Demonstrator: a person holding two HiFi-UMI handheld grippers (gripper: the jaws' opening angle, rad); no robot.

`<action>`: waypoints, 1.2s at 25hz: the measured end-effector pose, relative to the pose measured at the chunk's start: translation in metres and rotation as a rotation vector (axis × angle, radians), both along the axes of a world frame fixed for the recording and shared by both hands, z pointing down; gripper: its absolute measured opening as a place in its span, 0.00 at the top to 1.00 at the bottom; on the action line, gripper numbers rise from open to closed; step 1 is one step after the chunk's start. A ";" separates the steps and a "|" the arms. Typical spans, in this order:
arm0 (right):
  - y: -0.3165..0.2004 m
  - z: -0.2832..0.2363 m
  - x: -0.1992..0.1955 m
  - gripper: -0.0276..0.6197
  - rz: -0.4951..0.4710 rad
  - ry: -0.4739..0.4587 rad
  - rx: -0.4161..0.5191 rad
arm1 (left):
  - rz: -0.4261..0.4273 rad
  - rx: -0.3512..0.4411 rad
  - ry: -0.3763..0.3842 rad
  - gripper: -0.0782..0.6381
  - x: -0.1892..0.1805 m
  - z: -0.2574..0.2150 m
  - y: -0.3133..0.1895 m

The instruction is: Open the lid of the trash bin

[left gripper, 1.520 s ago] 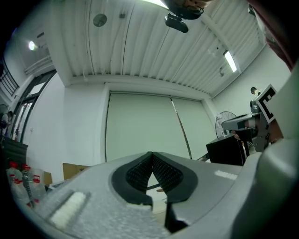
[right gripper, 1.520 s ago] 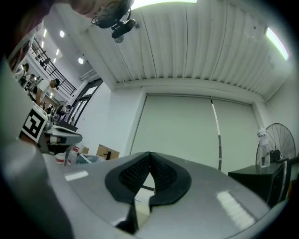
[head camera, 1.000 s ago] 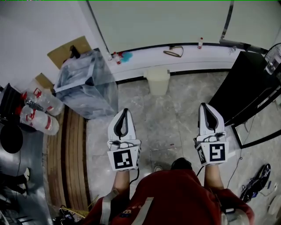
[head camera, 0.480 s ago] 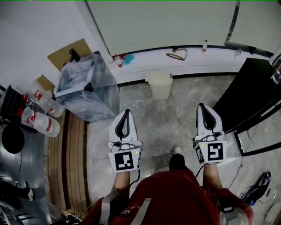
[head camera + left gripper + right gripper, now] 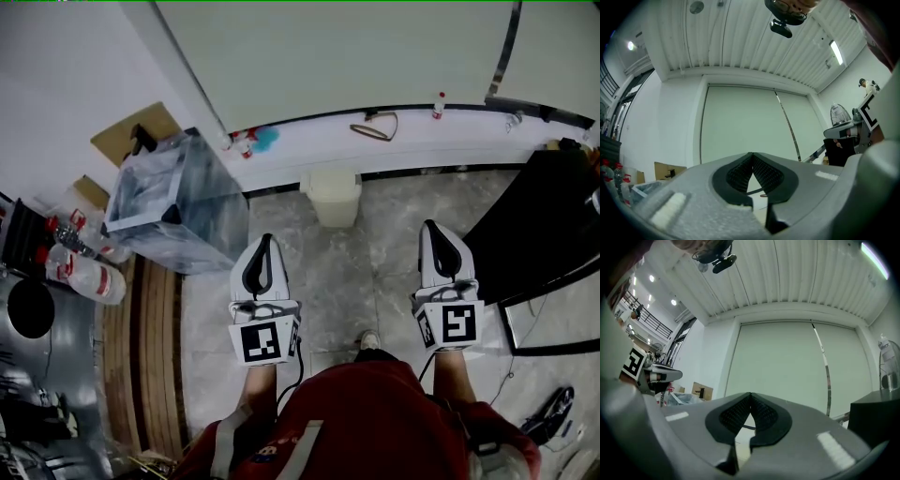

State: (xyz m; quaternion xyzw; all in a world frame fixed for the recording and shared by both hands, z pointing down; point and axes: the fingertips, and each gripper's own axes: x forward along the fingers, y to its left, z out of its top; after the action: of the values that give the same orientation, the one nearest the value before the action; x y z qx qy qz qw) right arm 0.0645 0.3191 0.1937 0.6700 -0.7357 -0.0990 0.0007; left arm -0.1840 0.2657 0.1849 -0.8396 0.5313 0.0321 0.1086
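The trash bin (image 5: 333, 195) is a small cream-white bin with its lid down, standing on the grey floor against the white ledge. In the head view both grippers are held out level over the floor, short of the bin. My left gripper (image 5: 266, 240) is to the bin's near left, my right gripper (image 5: 434, 226) to its near right. In the left gripper view the left gripper (image 5: 752, 154) has its tips meeting with nothing between them. In the right gripper view the right gripper (image 5: 750, 394) is likewise shut and empty.
A large clear plastic-lined box (image 5: 178, 202) stands at the left, with water bottles (image 5: 80, 267) beyond it. A black cabinet (image 5: 548, 216) fills the right side. The white ledge (image 5: 309, 141) carries small items. The person's foot (image 5: 368, 339) shows between the grippers.
The person has stepped forward. The bin sits slightly lower in the head view, nearer the grippers. Both grippers keep their pose and stay shut.
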 end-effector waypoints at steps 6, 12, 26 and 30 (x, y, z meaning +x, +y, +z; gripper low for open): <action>-0.048 -0.002 0.064 0.96 0.012 -0.012 -0.006 | 0.007 0.012 0.000 0.88 0.065 -0.008 -0.052; -0.083 -0.001 0.113 0.96 0.017 -0.026 0.001 | 0.014 0.009 -0.010 0.88 0.114 -0.005 -0.088; -0.157 0.024 0.132 0.96 0.028 -0.025 -0.035 | 0.027 -0.007 -0.016 0.88 0.136 0.017 -0.163; -0.196 0.029 0.122 0.96 0.040 -0.018 -0.045 | 0.041 -0.007 -0.005 0.88 0.129 0.023 -0.206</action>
State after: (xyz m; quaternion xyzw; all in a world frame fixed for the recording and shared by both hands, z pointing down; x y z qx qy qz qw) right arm 0.1864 0.1227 0.2224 0.6852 -0.7243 -0.0762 0.0111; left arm -0.0550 0.0602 0.2079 -0.8508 0.5138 0.0304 0.1065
